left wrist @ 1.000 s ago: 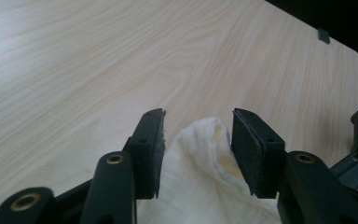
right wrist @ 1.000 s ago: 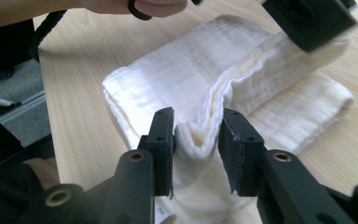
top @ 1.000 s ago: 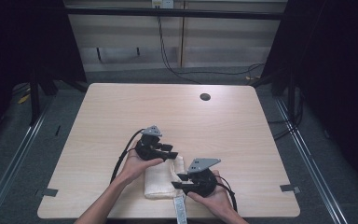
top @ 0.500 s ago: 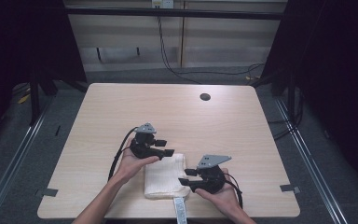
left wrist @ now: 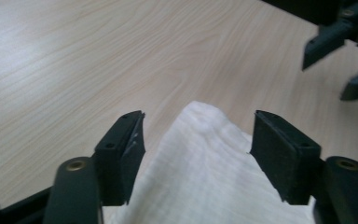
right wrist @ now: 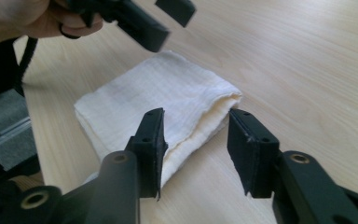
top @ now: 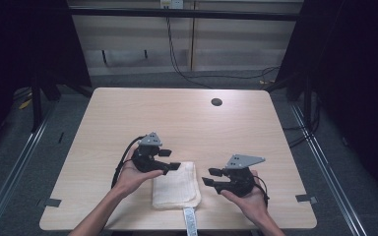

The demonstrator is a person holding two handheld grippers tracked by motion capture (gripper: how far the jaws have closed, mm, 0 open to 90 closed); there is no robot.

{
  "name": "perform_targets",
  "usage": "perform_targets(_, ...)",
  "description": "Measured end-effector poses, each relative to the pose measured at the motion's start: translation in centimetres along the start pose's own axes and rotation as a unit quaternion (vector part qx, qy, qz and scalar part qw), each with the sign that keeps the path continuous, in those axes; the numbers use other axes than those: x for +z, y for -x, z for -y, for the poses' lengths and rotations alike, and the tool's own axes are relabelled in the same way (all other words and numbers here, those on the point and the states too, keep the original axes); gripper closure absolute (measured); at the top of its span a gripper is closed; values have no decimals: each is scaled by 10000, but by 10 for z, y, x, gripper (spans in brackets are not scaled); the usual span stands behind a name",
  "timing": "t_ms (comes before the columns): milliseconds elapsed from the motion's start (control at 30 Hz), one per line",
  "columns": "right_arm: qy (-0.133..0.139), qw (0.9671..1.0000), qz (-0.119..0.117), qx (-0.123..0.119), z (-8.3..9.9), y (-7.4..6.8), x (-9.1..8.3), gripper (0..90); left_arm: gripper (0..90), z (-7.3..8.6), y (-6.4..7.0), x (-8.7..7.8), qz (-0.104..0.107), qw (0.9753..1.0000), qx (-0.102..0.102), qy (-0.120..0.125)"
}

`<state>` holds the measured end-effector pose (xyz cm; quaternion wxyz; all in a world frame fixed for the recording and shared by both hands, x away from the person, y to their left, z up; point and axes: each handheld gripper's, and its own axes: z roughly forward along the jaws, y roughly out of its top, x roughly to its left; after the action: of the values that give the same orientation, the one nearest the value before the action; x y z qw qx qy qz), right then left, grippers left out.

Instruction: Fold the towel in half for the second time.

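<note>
With both tools hanging over the folded cloth (top: 175, 186) at the near edge of the table (top: 128, 118), I judge the work in hand to be folding or picking up that cloth. My left gripper (left wrist: 196, 156) has its jaws spread wide, one on each side of the cloth's far left corner, above the fabric and not pinching it. My right gripper (right wrist: 196, 151) is spread too, its jaws straddling the cloth's right edge where the layers show, holding nothing. The risk I see is a partial grab: if either pair closes too high, it may catch only the top layer and the fold would peel open when lifted. Closing too low could scrape the jaws on the wood and push the cloth away rather than pinch it. The cloth also lies close to the near edge, so a shove could slide it off. I cannot tell how many layers it has, and its near end is cut off in the left gripper view. A small dark disc (top: 216, 102) lies well apart at the far side; I cannot make out what it is.
</note>
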<state>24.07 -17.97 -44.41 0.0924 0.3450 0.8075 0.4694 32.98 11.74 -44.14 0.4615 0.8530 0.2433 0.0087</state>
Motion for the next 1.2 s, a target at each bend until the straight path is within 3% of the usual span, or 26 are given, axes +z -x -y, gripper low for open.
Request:
perform_targets(133,75,10000,-8,37,1,8,-13,500,282,2,-1,-16,-71,9998,-178,25)
perform_targets(267,167,9997,-1,173,7,18,-24,435,304,8,1,-30,-291,9995,-117,49)
perform_targets(300,173,9996,109,204,9,19,-27,417,333,11,2,-34,-477,9987,-181,86)
perform_targets(367,164,9993,234,251,13,22,-31,389,328,19,2,-40,-456,9980,-405,152)
perform_targets(567,166,9977,535,372,21,35,-45,389,318,36,4,-54,-728,9969,-306,-21)
perform_targets(867,219,9950,840,500,32,49,-63,391,293,59,0,-74,-895,9951,-404,-60)
perform_targets(967,220,9938,937,561,37,53,-68,393,281,69,-1,-79,-946,9945,-452,-79)
perform_targets(1033,153,9936,1010,479,40,55,-71,398,265,78,-4,-82,-1108,9924,-538,-45)
perform_targets(1100,263,9921,1100,536,43,58,-76,392,261,87,-6,-85,-1159,9911,-653,-50)
perform_targets(1200,310,9896,1243,649,49,63,-80,382,261,96,-7,-91,-1097,9914,-717,-56)
